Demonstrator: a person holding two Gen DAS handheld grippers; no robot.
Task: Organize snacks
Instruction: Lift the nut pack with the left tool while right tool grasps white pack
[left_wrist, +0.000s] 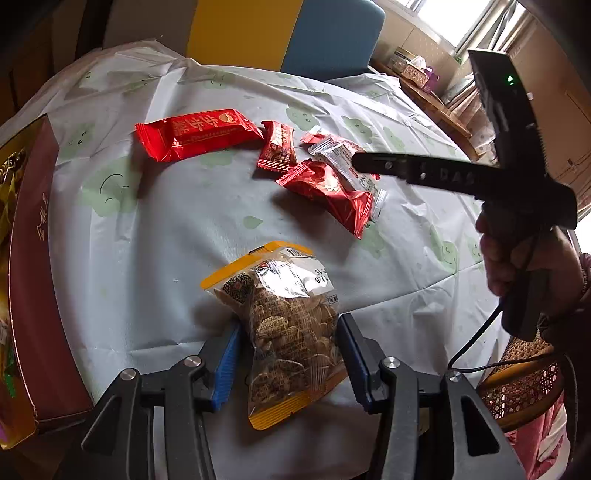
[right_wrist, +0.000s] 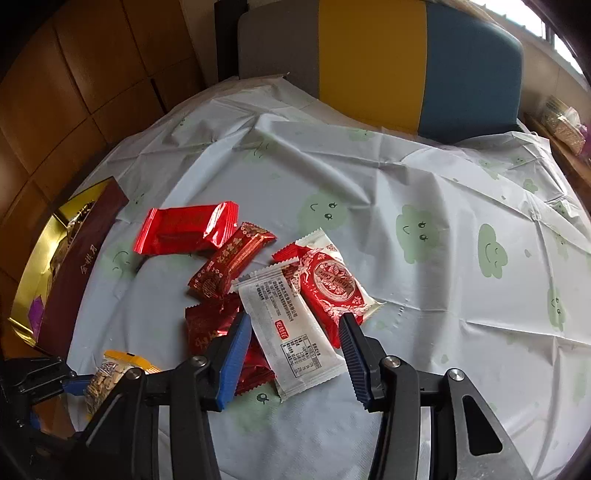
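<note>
A pale cloud-print cloth covers the worktop (left_wrist: 147, 258), a maroon box (left_wrist: 33, 277) at the frame's left, red wrappers (left_wrist: 199, 133) upper centre, while the spread left hand-held gripper (left_wrist: 288, 332) brackets the yellow-edged clear nut bag (left_wrist: 284, 317) at lower centre and the spread right hand-held gripper (right_wrist: 295, 332) brackets a white sachet (right_wrist: 291, 325).

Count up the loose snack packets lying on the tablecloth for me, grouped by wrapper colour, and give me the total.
All-red packets: 3, the long one, the patterned one and the dark foil one.
White packets: 1.
Red-and-white packets: 1.
Clear bag with yellow ends: 1, between the left gripper fingers.
Total: 6.
</note>
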